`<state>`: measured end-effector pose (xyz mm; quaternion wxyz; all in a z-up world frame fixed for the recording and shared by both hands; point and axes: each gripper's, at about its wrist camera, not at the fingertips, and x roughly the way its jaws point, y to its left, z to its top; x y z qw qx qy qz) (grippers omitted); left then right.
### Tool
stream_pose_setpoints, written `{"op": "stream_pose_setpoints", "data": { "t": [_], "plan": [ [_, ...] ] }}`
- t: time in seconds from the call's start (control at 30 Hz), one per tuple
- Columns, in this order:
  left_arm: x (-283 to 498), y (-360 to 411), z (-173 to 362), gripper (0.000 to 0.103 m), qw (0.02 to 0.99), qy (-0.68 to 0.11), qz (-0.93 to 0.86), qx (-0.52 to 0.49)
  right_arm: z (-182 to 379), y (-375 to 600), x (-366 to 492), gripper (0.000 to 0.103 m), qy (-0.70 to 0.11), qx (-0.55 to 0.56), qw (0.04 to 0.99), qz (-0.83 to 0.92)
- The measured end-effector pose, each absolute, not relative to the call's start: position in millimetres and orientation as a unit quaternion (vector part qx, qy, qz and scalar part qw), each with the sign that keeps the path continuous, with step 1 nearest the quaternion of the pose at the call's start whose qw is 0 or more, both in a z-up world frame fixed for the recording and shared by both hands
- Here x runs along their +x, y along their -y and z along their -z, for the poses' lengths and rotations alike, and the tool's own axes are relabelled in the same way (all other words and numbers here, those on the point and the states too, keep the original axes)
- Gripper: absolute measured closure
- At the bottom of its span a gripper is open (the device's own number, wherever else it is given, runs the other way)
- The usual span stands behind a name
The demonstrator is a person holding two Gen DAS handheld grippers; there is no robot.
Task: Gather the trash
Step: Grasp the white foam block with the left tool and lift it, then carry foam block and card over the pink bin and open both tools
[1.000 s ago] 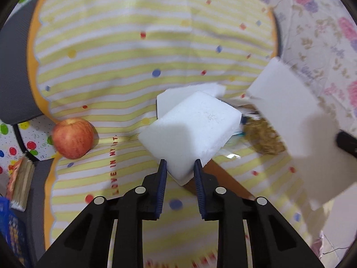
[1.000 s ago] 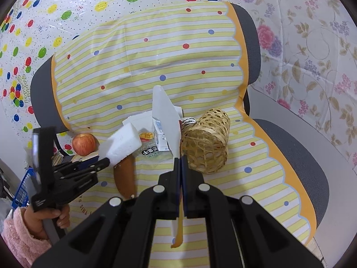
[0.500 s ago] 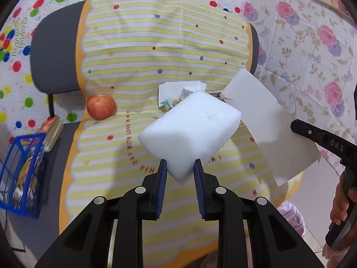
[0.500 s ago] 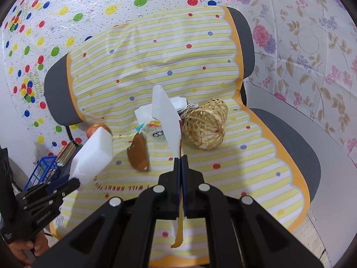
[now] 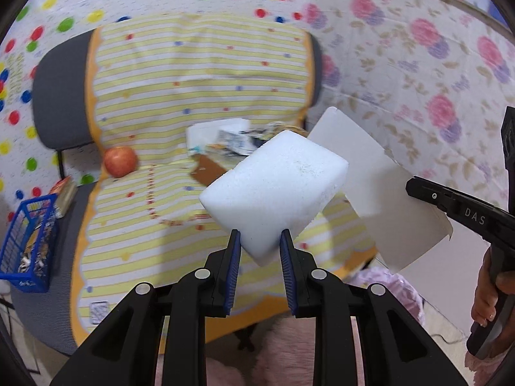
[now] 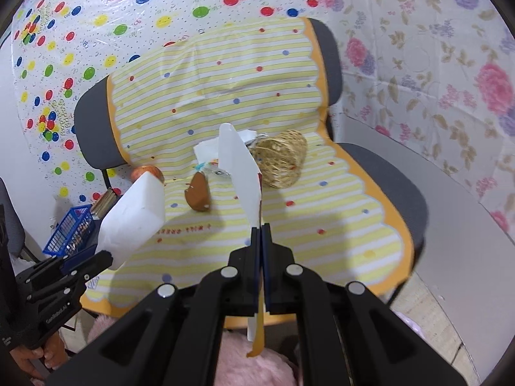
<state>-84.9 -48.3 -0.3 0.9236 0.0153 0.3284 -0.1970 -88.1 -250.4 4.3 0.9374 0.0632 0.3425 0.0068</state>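
A grey chair draped in a yellow striped plastic sheet (image 6: 289,218) stands against flowered wallpaper. The left tool (image 5: 259,251) is clenched on a white foam block (image 5: 273,189), lifted clear of the seat. The right tool (image 6: 259,244) pinches a flat white card (image 6: 239,167), edge-on. Both loads hang over the seat's front edge with open room all round; leftover scraps lie beside the woven straw basket (image 6: 280,160).

White foam block (image 5: 276,186), white card (image 6: 239,167), black grippers with blue pads (image 5: 232,270), yellow-and-white striped cloth with coloured dots and an orange scalloped edge (image 6: 225,74), grey chair (image 6: 93,128), red apple (image 5: 119,161), blue basket (image 5: 27,241), tan wicker basket (image 6: 280,160), polka-dot and pink floral wall coverings.
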Motion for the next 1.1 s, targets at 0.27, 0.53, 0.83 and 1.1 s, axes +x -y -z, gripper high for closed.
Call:
{"op": "stream_pose_setpoints", "data": {
  "t": [0.27,0.53,0.83,1.1],
  "plan": [
    [-110.4,104.5,-1.9,0.077,0.908,-0.317,0.270,0.045,-11.6,282.9,-140.0,0.101,-0.335,0.066,0.939,0.050],
    [-127.8,148.5,8.6,0.077,0.886,-0.324,0.324,0.066,-9.5,317.6,-190.5,0.101,-0.337,0.076,0.931,0.118],
    [-141.7,183.2,29.3,0.077,0.864,-0.340,0.361,0.086,9.0,340.3,-230.8,0.101,-0.358,0.077,0.912,0.185],
    [-142.1,218.8,60.0,0.076,0.840,-0.374,0.374,0.123,43.9,362.2,-236.8,0.101,-0.396,0.105,0.889,0.207]
  ]
}}
